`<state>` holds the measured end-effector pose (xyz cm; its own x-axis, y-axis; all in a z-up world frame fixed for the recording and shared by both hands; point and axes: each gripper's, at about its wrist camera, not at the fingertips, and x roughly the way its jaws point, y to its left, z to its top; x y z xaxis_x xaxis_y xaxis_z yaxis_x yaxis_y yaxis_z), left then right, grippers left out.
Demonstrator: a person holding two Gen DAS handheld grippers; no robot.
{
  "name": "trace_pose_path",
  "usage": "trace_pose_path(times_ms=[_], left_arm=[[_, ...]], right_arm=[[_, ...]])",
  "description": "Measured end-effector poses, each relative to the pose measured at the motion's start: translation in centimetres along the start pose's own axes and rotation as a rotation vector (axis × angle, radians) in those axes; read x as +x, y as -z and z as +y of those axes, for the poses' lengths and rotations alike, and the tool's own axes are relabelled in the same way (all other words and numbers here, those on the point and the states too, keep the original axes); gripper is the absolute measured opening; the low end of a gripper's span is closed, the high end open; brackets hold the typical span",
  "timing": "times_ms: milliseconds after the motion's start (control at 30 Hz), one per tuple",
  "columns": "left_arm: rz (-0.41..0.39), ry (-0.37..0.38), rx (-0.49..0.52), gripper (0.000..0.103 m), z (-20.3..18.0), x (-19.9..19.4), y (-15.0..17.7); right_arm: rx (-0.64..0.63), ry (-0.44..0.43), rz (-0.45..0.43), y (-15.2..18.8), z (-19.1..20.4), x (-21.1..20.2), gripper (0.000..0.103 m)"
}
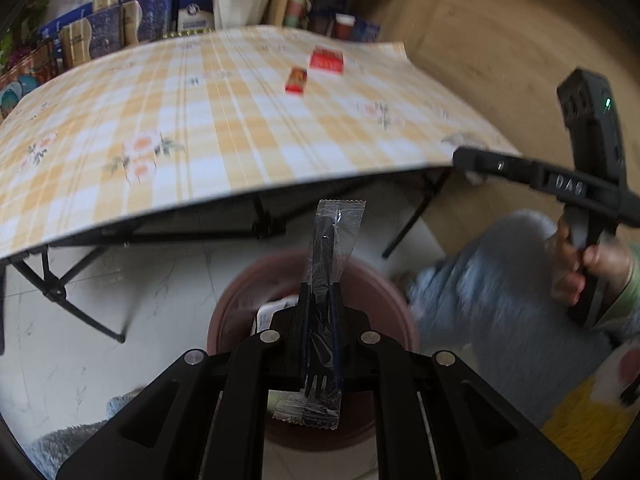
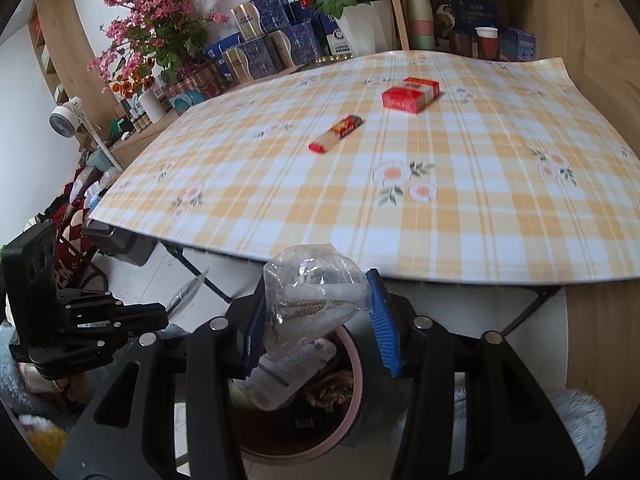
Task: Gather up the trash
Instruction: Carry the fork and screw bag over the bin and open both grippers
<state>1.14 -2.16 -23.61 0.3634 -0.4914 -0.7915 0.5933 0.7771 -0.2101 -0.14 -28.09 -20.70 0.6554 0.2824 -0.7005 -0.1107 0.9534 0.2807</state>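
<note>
My left gripper [image 1: 320,300] is shut on a black plastic fork in a clear wrapper [image 1: 334,240] and holds it over the pink trash bin [image 1: 240,292] on the floor. My right gripper [image 2: 318,304] is shut on a crumpled clear plastic bag [image 2: 316,296] above the same bin [image 2: 354,400], which holds paper and wrappers. The right gripper also shows at the right of the left wrist view [image 1: 460,156], and the left gripper at the left of the right wrist view [image 2: 160,316]. A red box [image 2: 410,96] and a red stick packet [image 2: 336,134] lie on the table.
The folding table with a yellow checked cloth [image 2: 440,208] stands just beyond the bin, its black legs [image 1: 52,284] near it. Shelves with boxes, flowers and cups [image 2: 260,44] line the back. A grey fluffy rug [image 2: 580,416] lies by the bin.
</note>
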Motion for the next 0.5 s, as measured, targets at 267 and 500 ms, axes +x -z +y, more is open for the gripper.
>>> trace_pose_path(times_ms=[267,500], left_arm=[[0.128,-0.001,-0.037,0.009,1.1,3.5,0.5],[0.217,-0.006,-0.067,0.01,2.1,6.1,0.7]], right_arm=[[-0.058,0.046,0.025,1.8,0.8,0.8,0.048],[-0.113,0.034,0.049,2.3,1.7,1.7,0.048]])
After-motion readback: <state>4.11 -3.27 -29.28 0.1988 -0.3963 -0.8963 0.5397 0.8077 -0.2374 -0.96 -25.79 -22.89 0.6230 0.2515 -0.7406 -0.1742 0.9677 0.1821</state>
